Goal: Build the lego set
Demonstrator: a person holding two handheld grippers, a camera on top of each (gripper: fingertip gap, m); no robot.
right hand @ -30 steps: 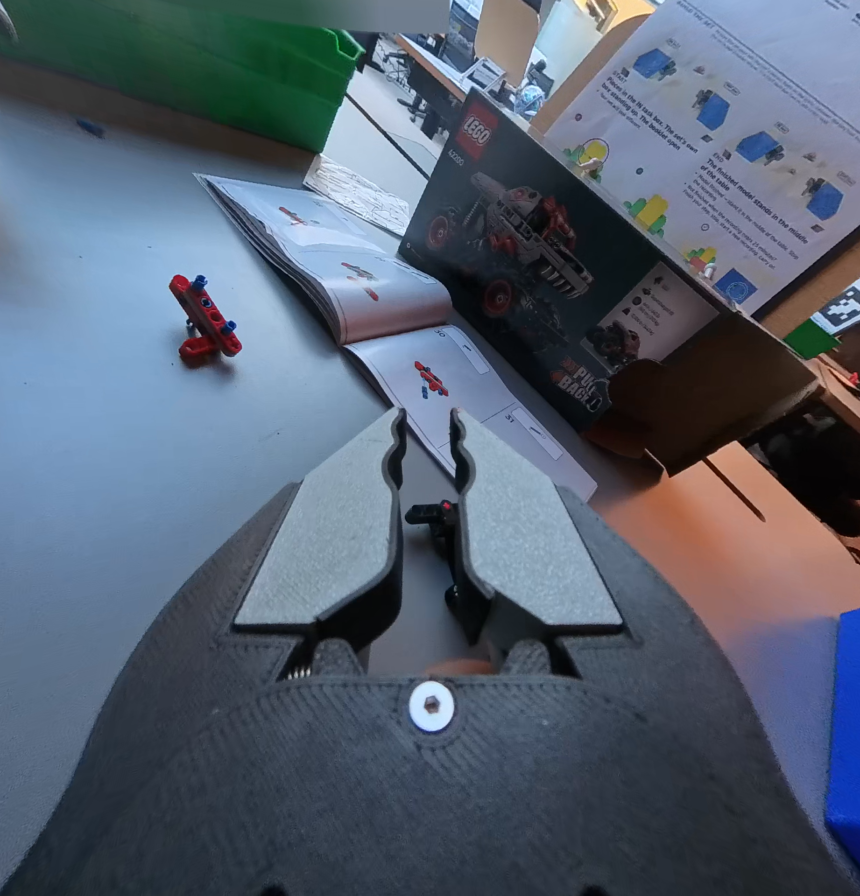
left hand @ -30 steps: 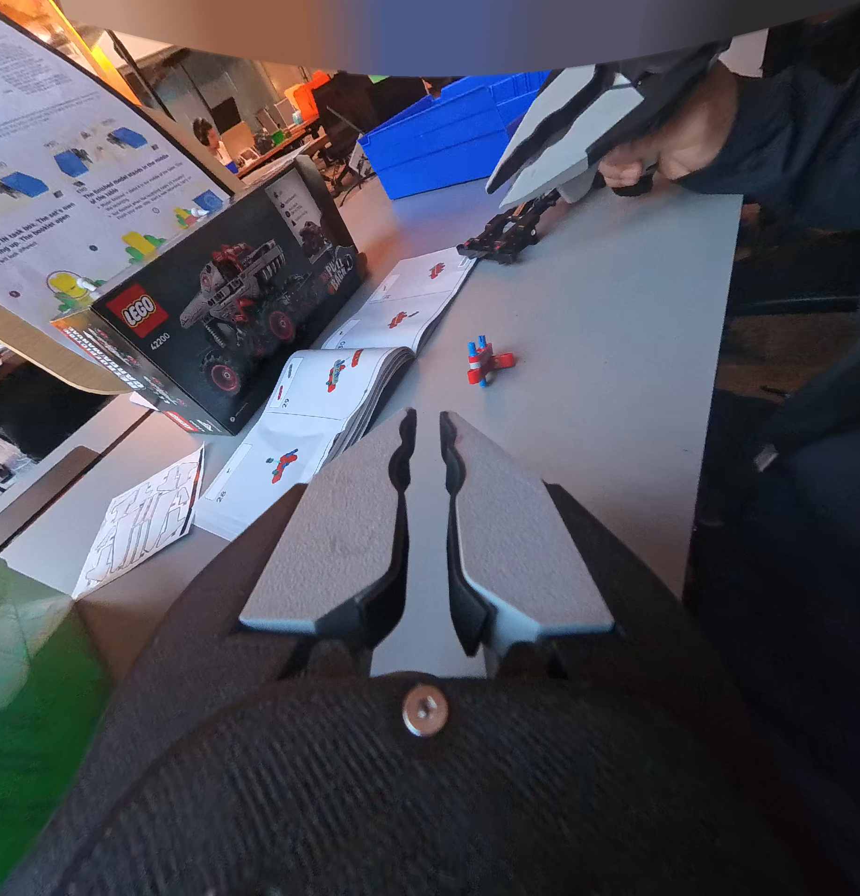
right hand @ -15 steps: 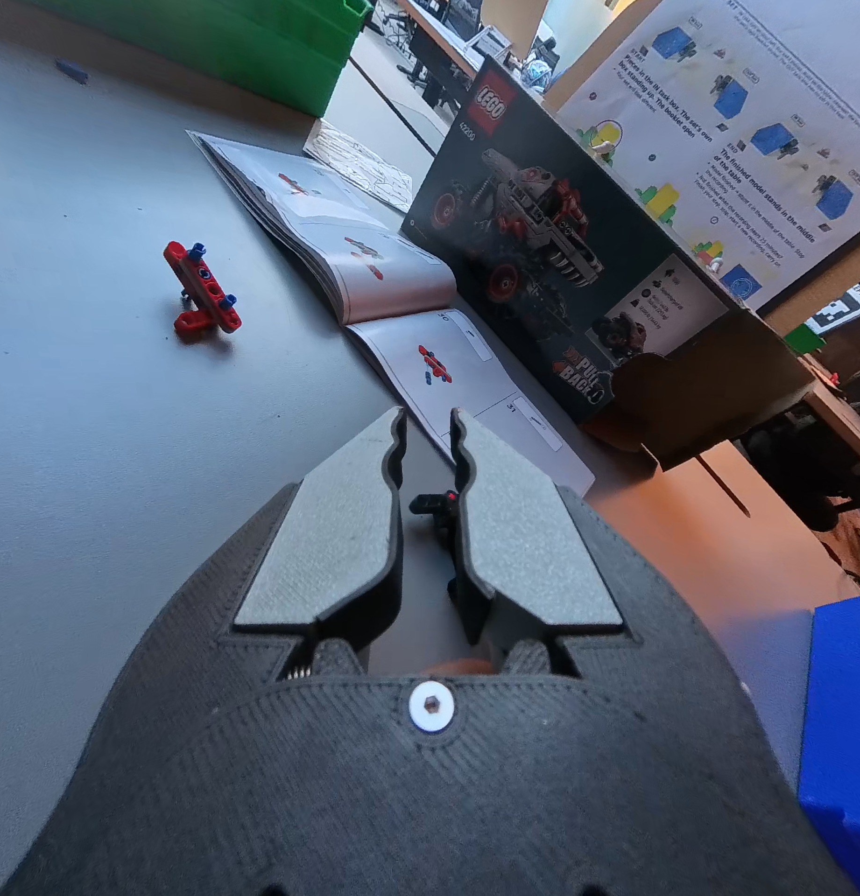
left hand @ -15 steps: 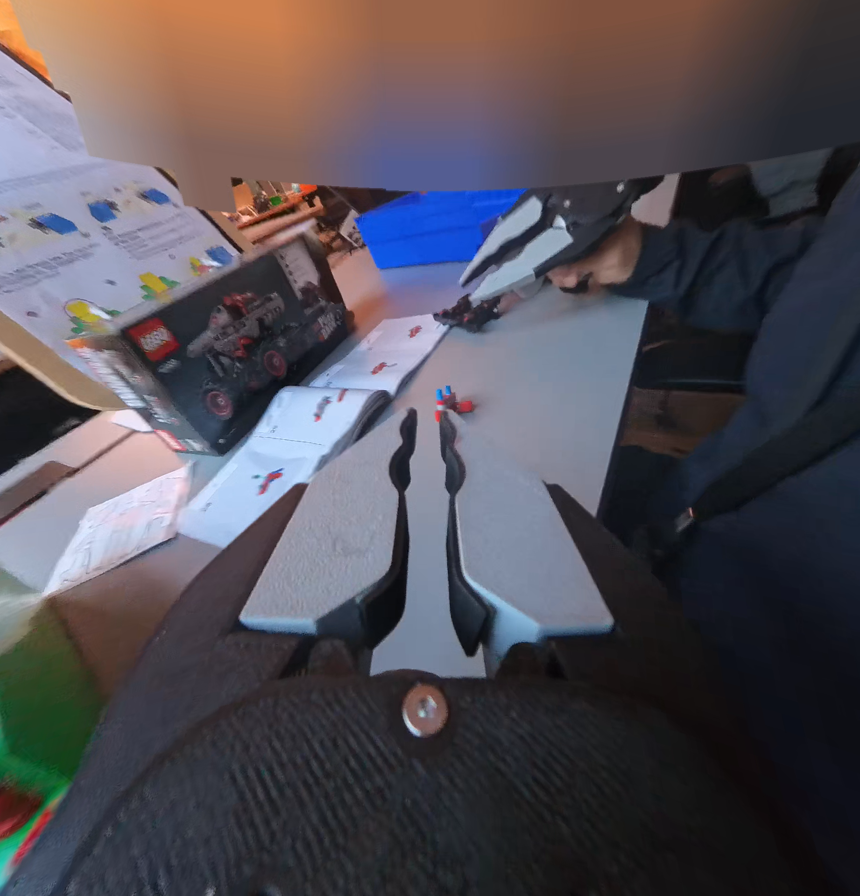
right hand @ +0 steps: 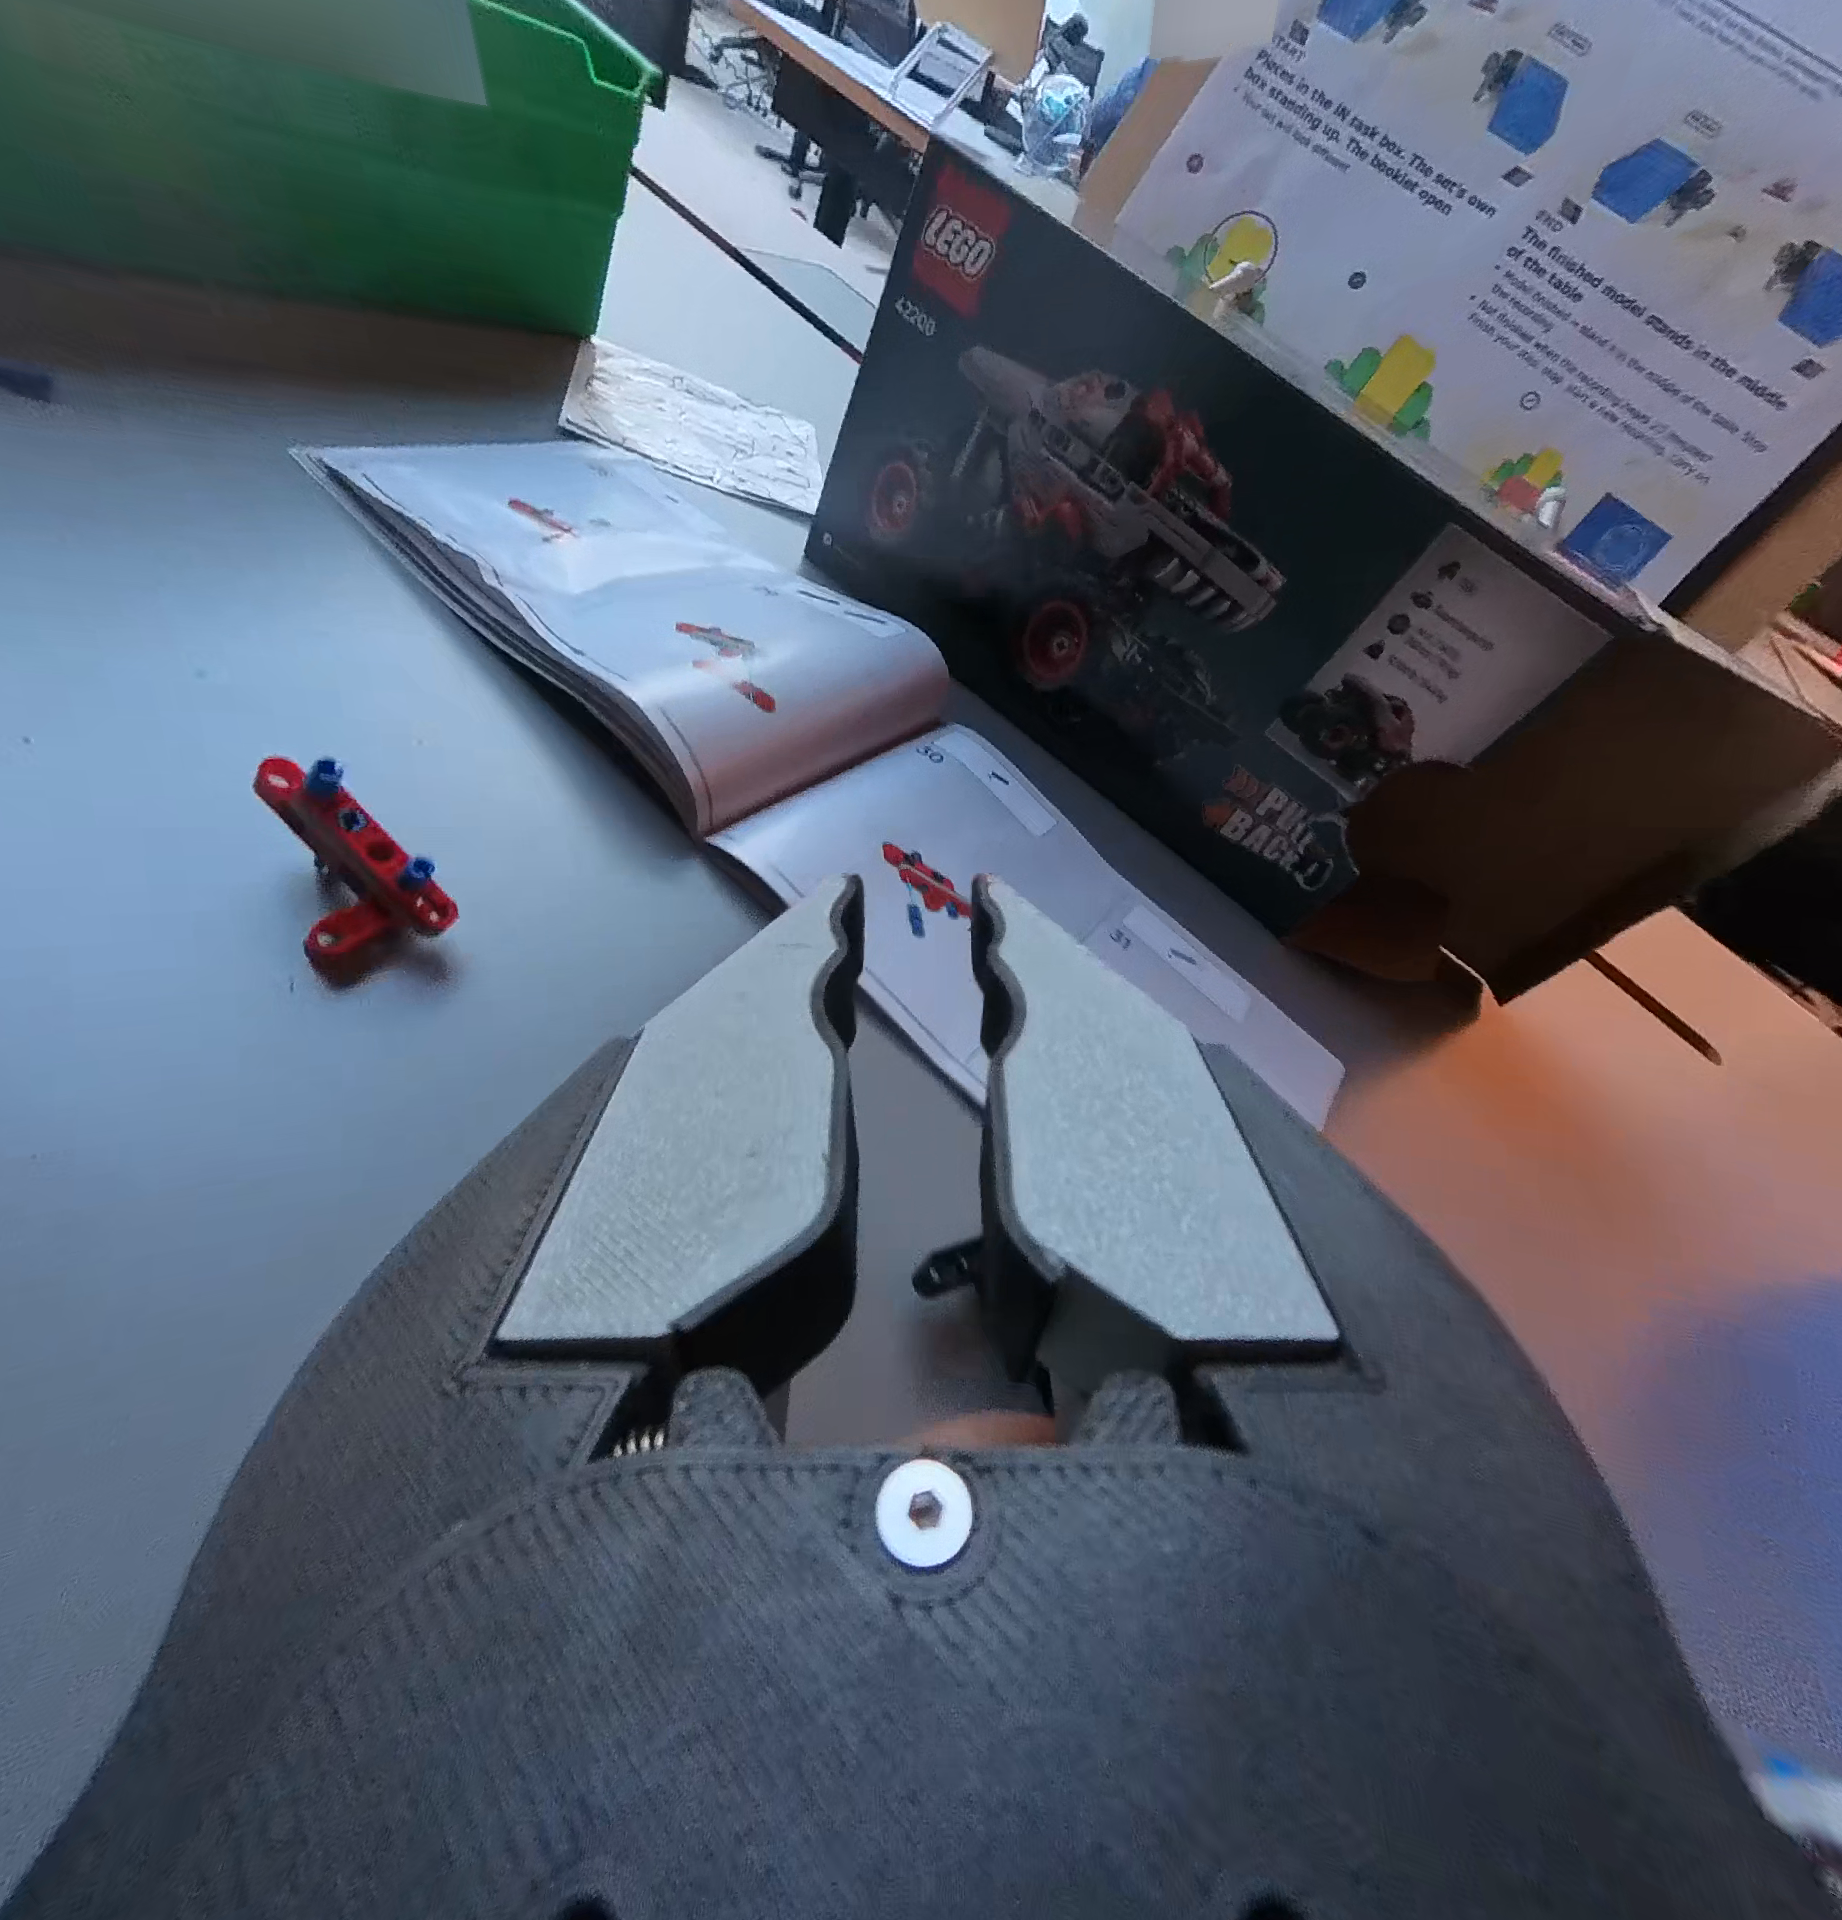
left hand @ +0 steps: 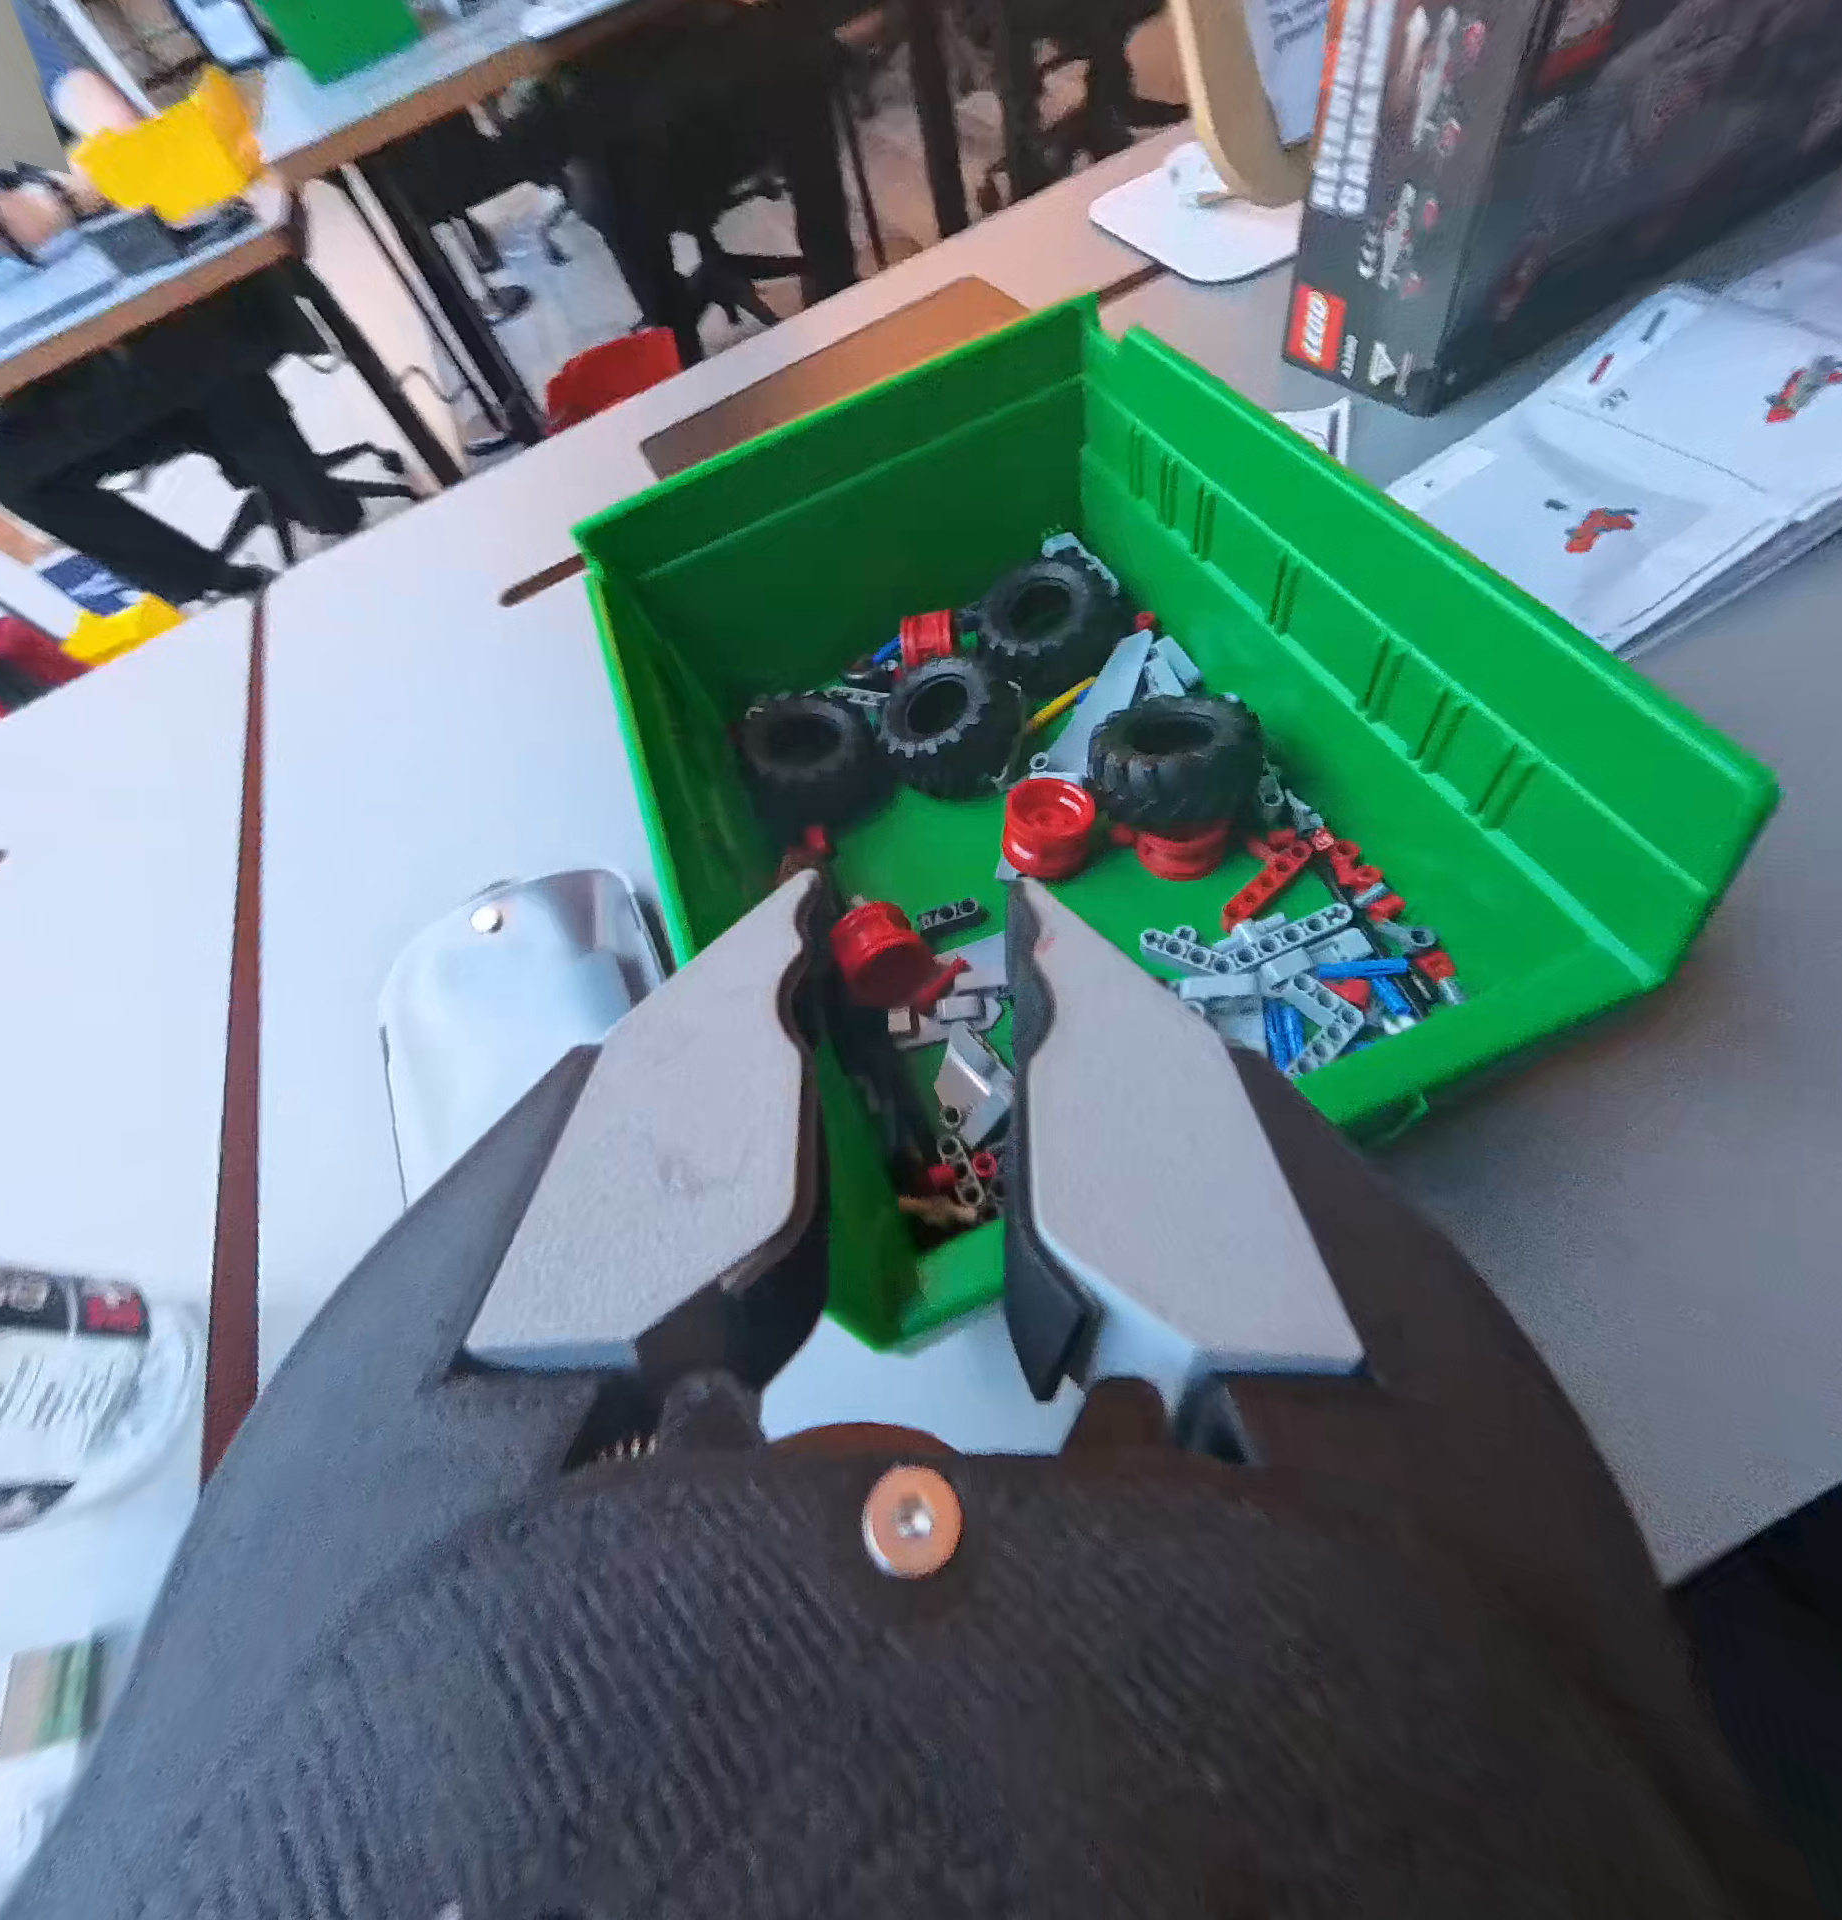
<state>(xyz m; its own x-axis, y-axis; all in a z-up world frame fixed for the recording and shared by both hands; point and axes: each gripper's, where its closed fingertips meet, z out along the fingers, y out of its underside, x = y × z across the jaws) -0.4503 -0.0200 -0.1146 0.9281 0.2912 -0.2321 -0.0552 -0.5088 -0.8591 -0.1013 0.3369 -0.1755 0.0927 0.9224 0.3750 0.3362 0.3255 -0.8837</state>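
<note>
With jaws parted above the green bin point(left hand: 1416, 665), left hand-held gripper point(left hand: 912, 904).

The left gripper point(left hand: 912, 914) hangs with its jaws apart over the near corner of a green bin point(left hand: 1436, 665) on a grey counter point(left hand: 1644, 1226). Just ahead of its fingertips lie black tyres point(left hand: 1171, 764), red wheel hubs point(left hand: 1047, 828) and grey, red and blue beams point(left hand: 1275, 951). Farther off to its right sit an open instruction booklet point(left hand: 1675, 499) and the dark set box point(left hand: 1540, 197).
</note>
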